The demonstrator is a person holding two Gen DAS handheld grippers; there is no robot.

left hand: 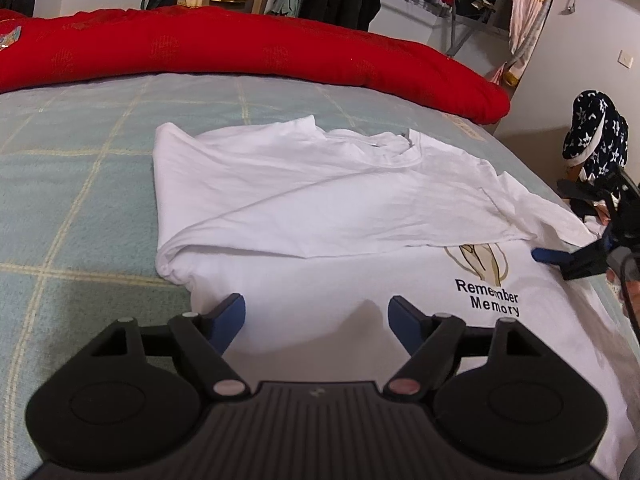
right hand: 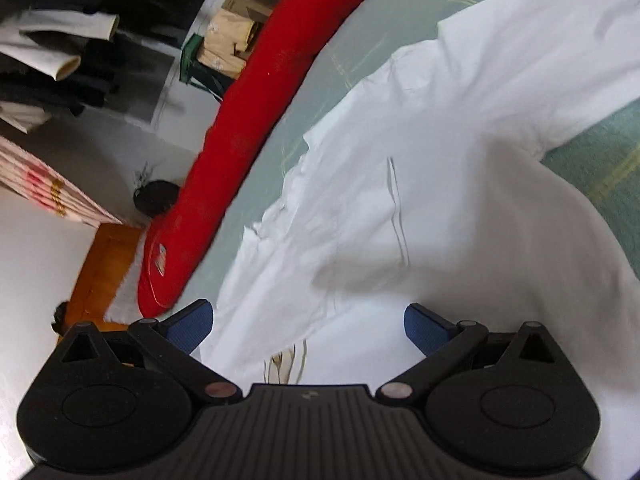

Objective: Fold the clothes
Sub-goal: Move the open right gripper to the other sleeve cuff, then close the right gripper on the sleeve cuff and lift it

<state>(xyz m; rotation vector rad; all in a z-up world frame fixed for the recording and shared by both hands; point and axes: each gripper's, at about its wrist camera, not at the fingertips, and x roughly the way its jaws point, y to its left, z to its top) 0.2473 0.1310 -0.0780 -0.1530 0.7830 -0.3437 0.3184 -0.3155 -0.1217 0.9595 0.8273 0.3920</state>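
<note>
While the pale green checked bed sheet serves as folding surface, the white printed cotton T-shirt is seen half-folded at its centre; left gripper at six o'clock and right gripper are held open, nothing gripped.

Each tool, the left tool and the right tool alike, has a ribbed black body flanked by two round black housings, with black linkage arms on silvery pivot pins carrying blue-padded fingers.
</note>
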